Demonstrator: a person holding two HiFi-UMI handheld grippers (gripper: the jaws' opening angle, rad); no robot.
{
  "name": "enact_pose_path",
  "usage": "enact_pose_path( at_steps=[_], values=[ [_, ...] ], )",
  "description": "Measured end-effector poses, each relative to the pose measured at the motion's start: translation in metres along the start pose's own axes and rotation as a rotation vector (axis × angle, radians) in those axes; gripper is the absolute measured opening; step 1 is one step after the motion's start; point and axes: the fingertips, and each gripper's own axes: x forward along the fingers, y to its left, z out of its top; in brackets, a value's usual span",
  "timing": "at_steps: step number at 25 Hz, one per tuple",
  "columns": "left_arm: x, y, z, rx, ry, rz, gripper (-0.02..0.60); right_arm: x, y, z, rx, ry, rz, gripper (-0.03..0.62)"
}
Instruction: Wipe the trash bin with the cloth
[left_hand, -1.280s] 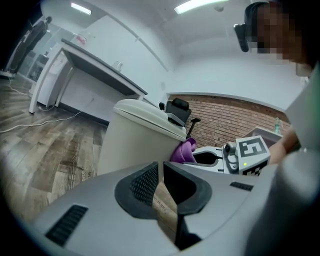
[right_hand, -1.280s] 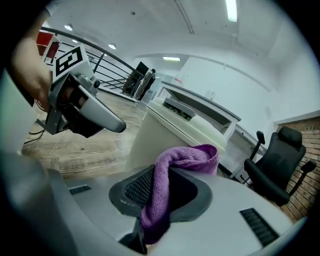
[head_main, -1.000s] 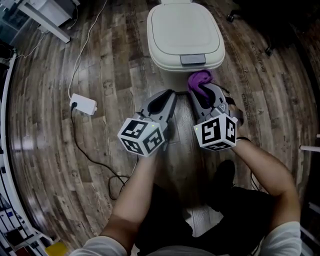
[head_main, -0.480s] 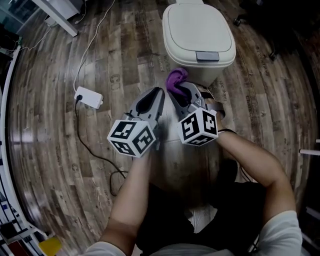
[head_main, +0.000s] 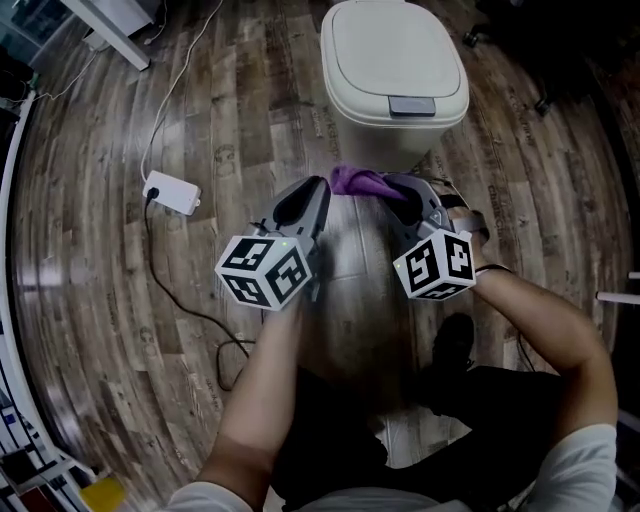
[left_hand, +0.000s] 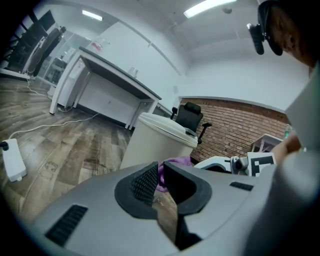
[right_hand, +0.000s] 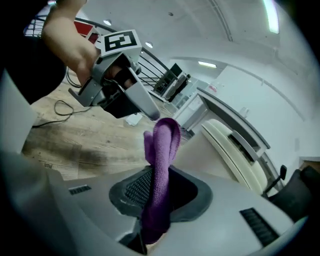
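Cloth (head_main: 360, 182), purple, clamped in right gripper (head_main: 402, 188), just beside pedal bin (head_main: 395, 75) front, contact unclear, left gripper (head_main: 314, 190) closed, empty, near cloth.

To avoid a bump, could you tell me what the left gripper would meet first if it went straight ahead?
Most likely the purple cloth in the right gripper, just ahead of the left gripper; the trash bin stands behind that, though depth is unclear.

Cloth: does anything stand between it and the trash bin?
Nothing visible. The cloth, clamped in the right tool, is close to the front wall of the trash bin; the left tool sits off to one side.
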Motion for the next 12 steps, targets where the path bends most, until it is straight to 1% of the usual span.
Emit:
enact_pose_path(
  at_steps=[2, 4, 7, 8, 10, 12],
  values=[
    [0.008, -0.007, -0.008, -0.006, 0.027, -0.019, 0.034, -0.011, -0.014, -0.023, 0.021, 0.032, -0.095, 0.081],
    [0.014, -0.009, -0.013, -0.022, 0.038, -0.021, 0.034, -0.021, -0.025, -0.043, 0.051, 0.052, -0.207, 0.081],
    [0.027, -0.014, -0.016, -0.056, 0.039, -0.018, 0.034, -0.035, -0.041, -0.076, 0.150, 0.103, -0.386, 0.081],
    [0.032, -0.019, -0.018, -0.049, 0.049, -0.030, 0.034, -0.042, -0.046, -0.088, 0.202, 0.127, -0.448, 0.081],
    [0.038, -0.030, -0.026, -0.023, 0.081, -0.062, 0.034, -0.057, -0.049, -0.111, 0.350, 0.167, -0.558, 0.081],
    [0.040, -0.036, -0.034, -0.005, 0.113, -0.077, 0.034, -0.063, -0.047, -0.132, 0.504, 0.190, -0.635, 0.081]
  ],
)
